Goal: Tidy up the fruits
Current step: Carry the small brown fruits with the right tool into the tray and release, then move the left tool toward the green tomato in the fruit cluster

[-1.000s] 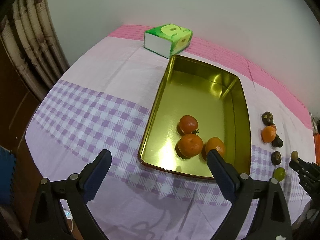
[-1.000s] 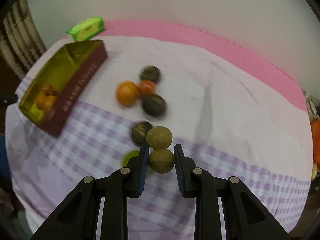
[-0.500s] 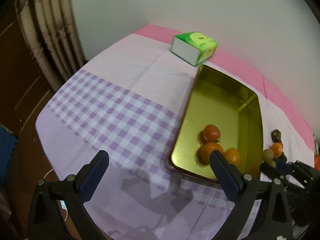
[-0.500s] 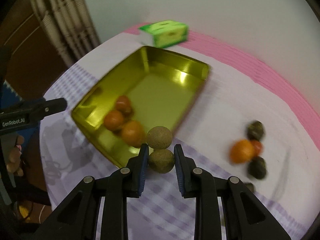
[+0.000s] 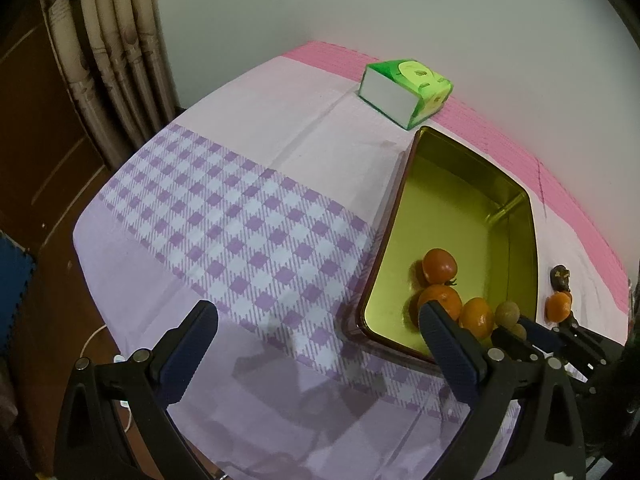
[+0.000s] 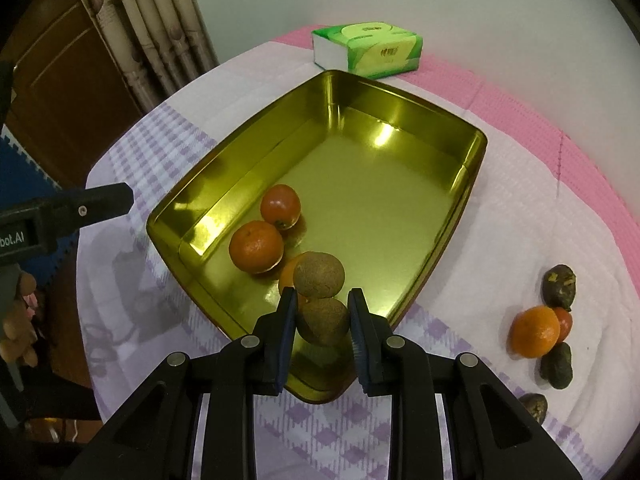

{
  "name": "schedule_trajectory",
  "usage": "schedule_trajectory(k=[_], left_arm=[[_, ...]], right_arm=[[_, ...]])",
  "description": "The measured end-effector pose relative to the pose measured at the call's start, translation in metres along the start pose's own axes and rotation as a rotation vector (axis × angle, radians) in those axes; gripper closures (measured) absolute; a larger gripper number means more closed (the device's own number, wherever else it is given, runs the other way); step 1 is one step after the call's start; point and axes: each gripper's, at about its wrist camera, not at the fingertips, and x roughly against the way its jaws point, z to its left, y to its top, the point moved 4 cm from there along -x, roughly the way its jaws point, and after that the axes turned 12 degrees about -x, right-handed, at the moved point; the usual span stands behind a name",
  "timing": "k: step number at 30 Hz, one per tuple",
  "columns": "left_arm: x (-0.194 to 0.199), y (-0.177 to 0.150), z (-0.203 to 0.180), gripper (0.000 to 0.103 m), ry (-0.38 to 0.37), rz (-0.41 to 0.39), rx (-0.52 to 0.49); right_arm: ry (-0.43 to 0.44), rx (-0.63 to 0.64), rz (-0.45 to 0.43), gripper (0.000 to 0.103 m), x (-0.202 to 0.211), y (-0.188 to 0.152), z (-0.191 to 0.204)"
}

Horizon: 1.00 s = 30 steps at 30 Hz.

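— So, where were the brown fruits (image 6: 322, 298)?
— Clamped in the right gripper (image 6: 322, 322) fingers, above the gold tin (image 6: 476, 168), at its 6 o'clock end.
— Left gripper (image 5: 316, 344)?
— Fingers spread, empty, over the desk (image 5: 240, 184).

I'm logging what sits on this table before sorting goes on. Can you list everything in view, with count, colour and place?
tin tray: one, gold inside, middle of the table.
orange fruits: three, orange to red, near end of the tray.
brown fruits: two joined, brown, lower one clamped in the right gripper above the tray's near end.
loose fruits: at least six, two orange or red, the others dark, on the cloth right of the tray.
tissue pack: one, green and white, beyond the tray.
tablecloth: one, pink with purple checks.
curtain: beige, at left.
left gripper: open, empty.
right gripper: shut on the brown fruits.
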Motion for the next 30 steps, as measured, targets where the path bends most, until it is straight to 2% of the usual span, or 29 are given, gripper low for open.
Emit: schedule_trajectory(k=[19,21,23,26,27,29,30], left_arm=[[-0.003,-0.001,-0.005,0.003,0.001,0.01,-0.019],[-0.003,-0.002,-0.006,0.003,0.004,0.009,-0.025],[-0.003,-0.001,-0.007,0.003,0.006,0.008,-0.03],[-0.003,-0.002,-0.008,0.003,0.009,0.007,-0.036],[-0.003,-0.002,-0.008,0.003,0.01,0.006,-0.038],[-0.002,-0.002,-0.01,0.003,0.017,0.003,-0.046],[-0.001,-0.002,-0.011,0.003,0.02,0.001,-0.051]], right_arm=[[0.031,-0.02,-0.004,0.075,-0.002,0.0,0.0],[0.04,-0.031,-0.007,0.07,0.001,0.0,-0.001],[0.057,-0.048,-0.029,0.06,0.01,0.0,-0.005],[0.062,-0.064,-0.083,0.056,0.03,-0.002,-0.014],[0.056,-0.074,-0.102,0.054,0.038,-0.003,-0.02],[0.033,-0.104,-0.14,0.043,0.053,-0.007,-0.037],[0.02,-0.118,-0.153,0.042,0.058,-0.009,-0.047]])
